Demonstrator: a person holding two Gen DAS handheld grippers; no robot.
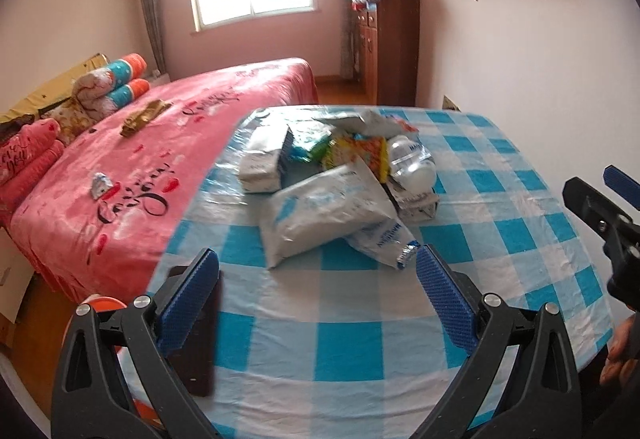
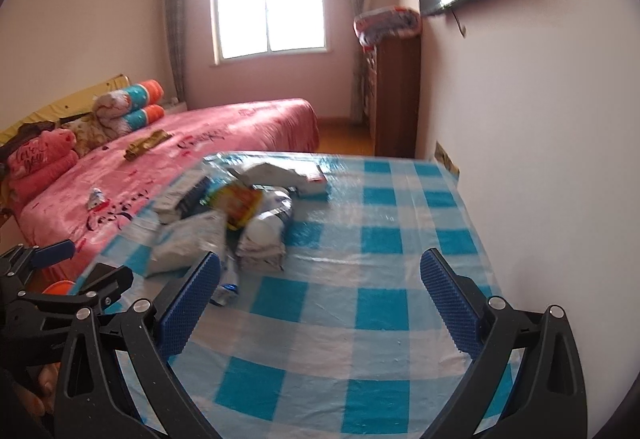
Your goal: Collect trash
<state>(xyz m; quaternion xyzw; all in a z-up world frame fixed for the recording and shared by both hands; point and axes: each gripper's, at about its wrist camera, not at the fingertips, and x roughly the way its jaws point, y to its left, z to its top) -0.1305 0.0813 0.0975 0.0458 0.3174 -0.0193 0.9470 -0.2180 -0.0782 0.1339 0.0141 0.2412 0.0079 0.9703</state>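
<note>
A pile of trash lies on the blue-checked table: grey-white plastic pouches, a yellow snack wrapper, a crushed clear bottle and a foil wrapper. The pile also shows in the right wrist view. My left gripper is open and empty, just short of the nearest pouch. My right gripper is open and empty over bare tablecloth, to the right of the pile. It appears at the right edge of the left wrist view.
A dark phone lies on the table's left edge by my left finger. An orange bin sits below that edge. A pink bed with small wrappers on it stands left. A white wall bounds the table on the right.
</note>
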